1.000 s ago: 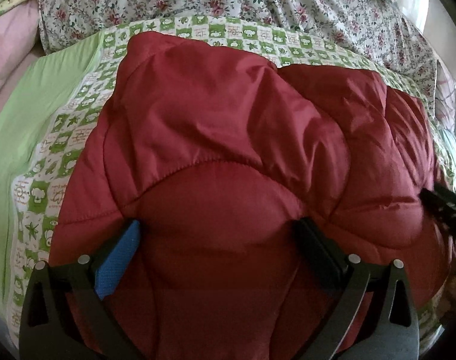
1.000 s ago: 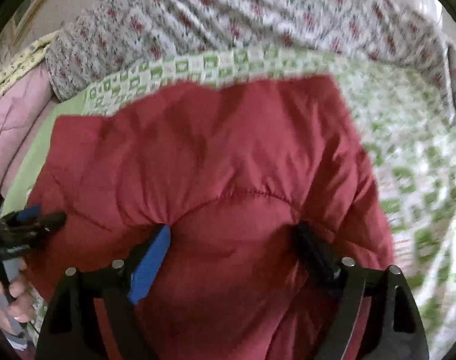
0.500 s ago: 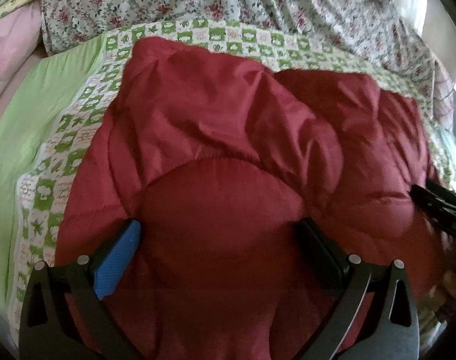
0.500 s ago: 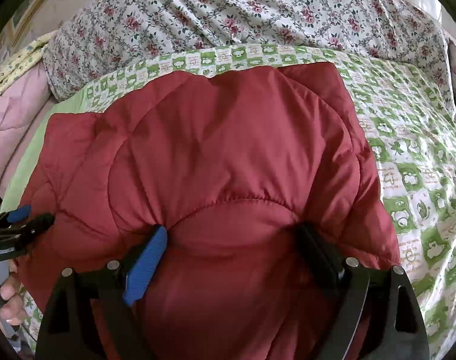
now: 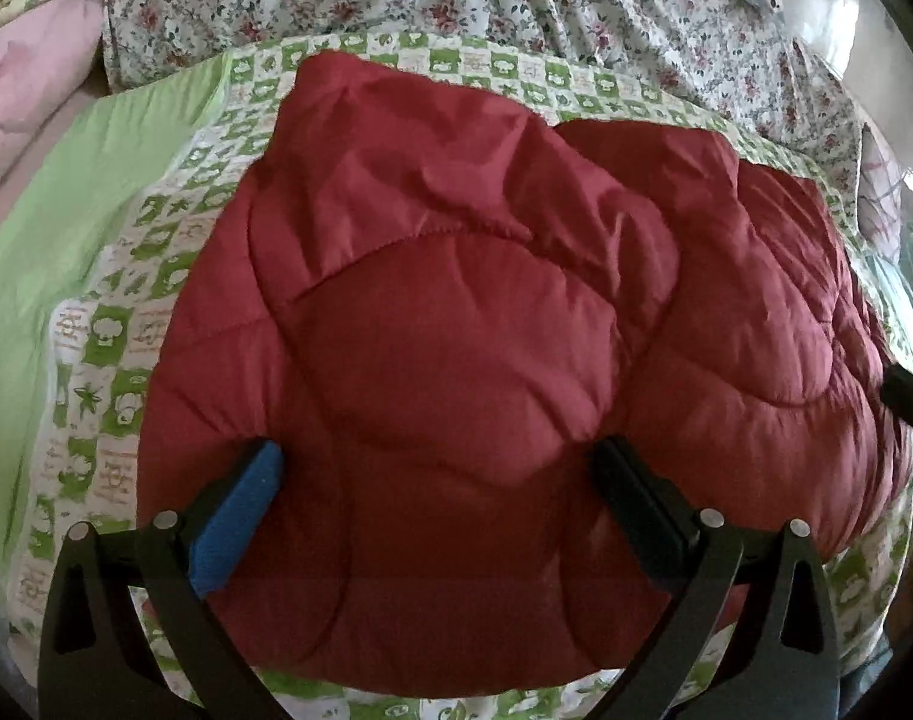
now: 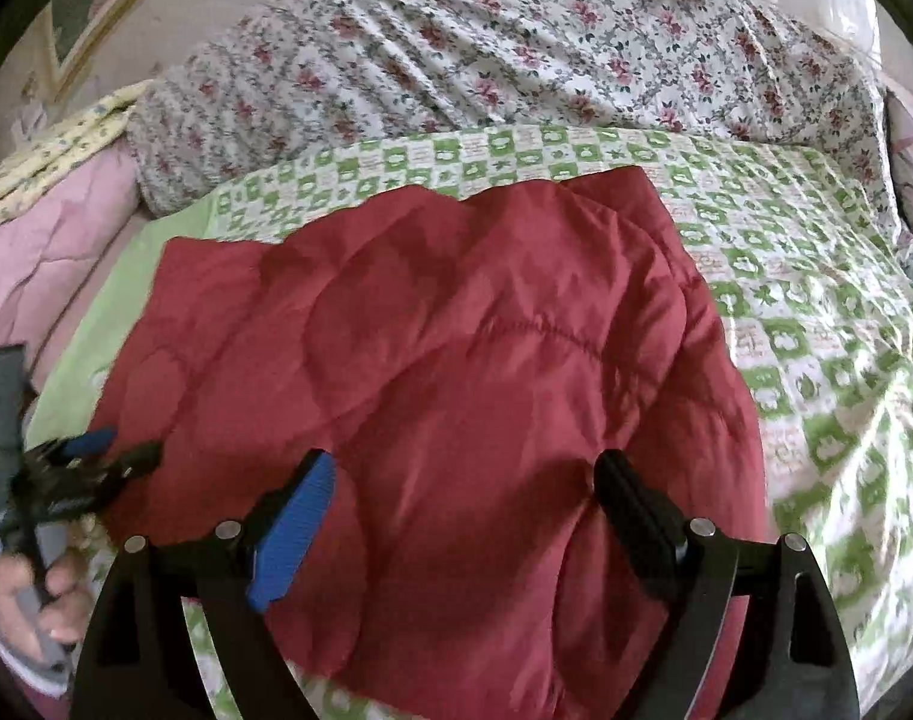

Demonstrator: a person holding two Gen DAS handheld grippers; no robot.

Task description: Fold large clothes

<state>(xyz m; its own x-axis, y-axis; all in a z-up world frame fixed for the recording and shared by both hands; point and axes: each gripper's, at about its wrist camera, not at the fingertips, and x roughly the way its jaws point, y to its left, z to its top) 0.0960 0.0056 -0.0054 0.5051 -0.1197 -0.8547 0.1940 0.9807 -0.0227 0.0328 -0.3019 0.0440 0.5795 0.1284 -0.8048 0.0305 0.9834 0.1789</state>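
Red quilted jacket (image 5: 486, 360) on bed sheet (image 6: 816, 312): near edge cut off. Left claw (image 5: 438, 480) and right claw (image 6: 462, 492) both spread apart; contact unclear.

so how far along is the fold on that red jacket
Looks mostly done: the red quilted jacket lies as a compact doubled bundle on the green checked sheet. Nothing is in hand: the left gripper and right gripper both stand open above it, gripping nothing. Perhaps a final tidy remains.

One red jacket (image 5: 486, 360) (quilted), two grippers
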